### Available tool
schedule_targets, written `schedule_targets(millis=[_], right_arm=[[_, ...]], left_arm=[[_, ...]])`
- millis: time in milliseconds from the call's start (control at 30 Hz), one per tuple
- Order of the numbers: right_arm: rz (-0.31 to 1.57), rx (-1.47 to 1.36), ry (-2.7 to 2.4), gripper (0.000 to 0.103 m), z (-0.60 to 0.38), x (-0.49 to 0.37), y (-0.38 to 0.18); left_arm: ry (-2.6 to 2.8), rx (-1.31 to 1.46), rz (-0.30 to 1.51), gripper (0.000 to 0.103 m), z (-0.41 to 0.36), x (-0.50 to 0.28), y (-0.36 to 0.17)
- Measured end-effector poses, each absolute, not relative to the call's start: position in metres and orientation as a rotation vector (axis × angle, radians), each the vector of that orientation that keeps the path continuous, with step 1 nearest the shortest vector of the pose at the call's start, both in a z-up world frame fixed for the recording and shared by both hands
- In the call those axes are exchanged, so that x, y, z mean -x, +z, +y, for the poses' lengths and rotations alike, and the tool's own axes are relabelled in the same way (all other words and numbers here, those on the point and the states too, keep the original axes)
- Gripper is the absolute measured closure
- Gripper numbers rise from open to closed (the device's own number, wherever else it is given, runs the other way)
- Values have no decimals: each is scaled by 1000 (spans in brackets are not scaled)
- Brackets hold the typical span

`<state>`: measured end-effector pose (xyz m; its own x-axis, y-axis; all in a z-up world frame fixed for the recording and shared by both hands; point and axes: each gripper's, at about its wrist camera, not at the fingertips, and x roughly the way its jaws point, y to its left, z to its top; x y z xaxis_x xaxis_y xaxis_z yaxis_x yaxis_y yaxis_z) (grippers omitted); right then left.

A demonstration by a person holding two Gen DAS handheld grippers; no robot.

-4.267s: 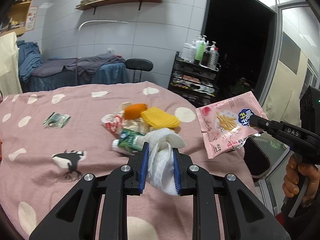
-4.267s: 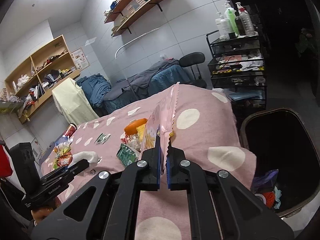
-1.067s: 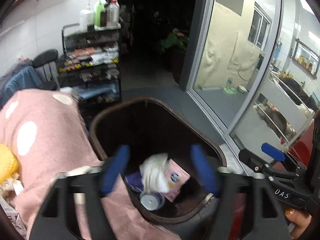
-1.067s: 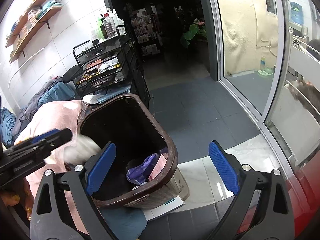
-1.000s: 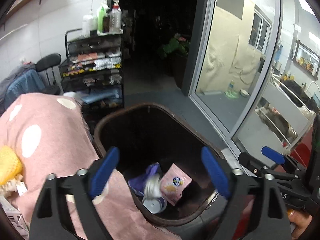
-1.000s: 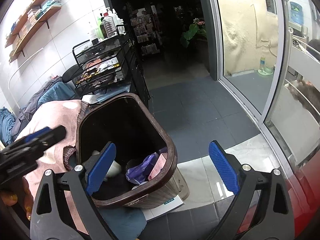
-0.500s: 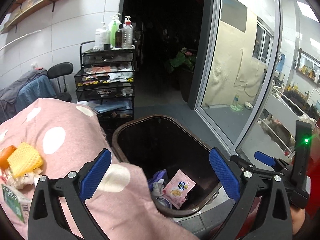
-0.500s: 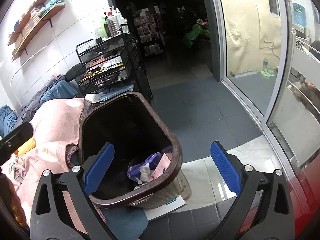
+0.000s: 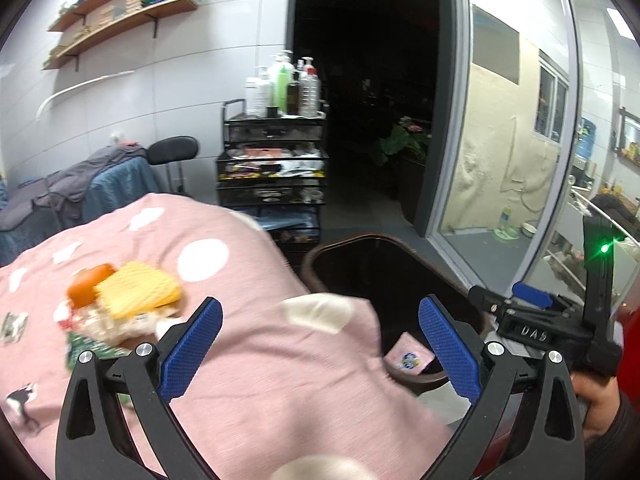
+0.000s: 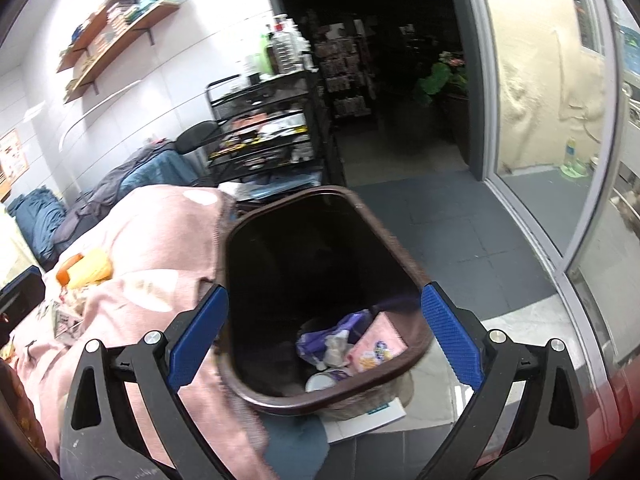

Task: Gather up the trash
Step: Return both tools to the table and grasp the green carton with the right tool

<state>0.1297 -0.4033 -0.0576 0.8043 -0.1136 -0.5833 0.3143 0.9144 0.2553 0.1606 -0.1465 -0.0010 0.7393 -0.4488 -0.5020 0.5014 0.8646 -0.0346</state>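
Your left tool [image 9: 318, 338] stands spread wide with nothing between its blue pads [image 9: 188, 346]; its jaws have just been opening to their full spread. It hangs above the pink spotted blanket [image 9: 248, 380] that covers the surface, near the blanket's right edge. Your right tool [image 10: 324, 330] is also spread wide and holds nothing, and it hangs over the near rim of the brown trash bin [image 10: 240, 236], which stands on the floor right against the blanket's edge.

In the right wrist view, the bottom of the bin holds a pink snack packet [image 10: 376, 346], a crumpled purple wrapper [image 10: 340, 326], a white wad [image 10: 334, 346] and a round white lid or cup [image 10: 320, 382]. In the left wrist view only the pink packet [image 9: 408, 358] shows inside the bin [image 9: 316, 256], and your right hand [image 9: 598, 400] grips the black handle of the right tool at the far right.

More trash lies on the blanket to the left of your left tool: a yellow foam net [image 9: 138, 288] touching an orange piece [image 9: 86, 286], white crumpled wrappers [image 9: 106, 322] just below them, and a green packet [image 9: 86, 348] nearest the tool. A small green wrapper [image 9: 9, 328] lies apart at the left edge
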Motion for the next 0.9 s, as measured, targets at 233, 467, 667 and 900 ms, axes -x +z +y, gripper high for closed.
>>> schedule_targets(millis=[233, 467, 667, 900], right_arm=[[597, -307, -124, 7, -361, -145, -49], [609, -258, -11, 7, -316, -161, -45], [624, -212, 91, 7, -278, -173, -41], [664, -137, 238, 7, -230, -191, -39]], left_arm=[[-424, -67, 529, 6, -97, -154, -6], [-329, -18, 572, 6, -49, -148, -17], [-247, 44, 612, 6, -2, -147, -30], [-201, 125, 653, 6, 42, -151, -40]])
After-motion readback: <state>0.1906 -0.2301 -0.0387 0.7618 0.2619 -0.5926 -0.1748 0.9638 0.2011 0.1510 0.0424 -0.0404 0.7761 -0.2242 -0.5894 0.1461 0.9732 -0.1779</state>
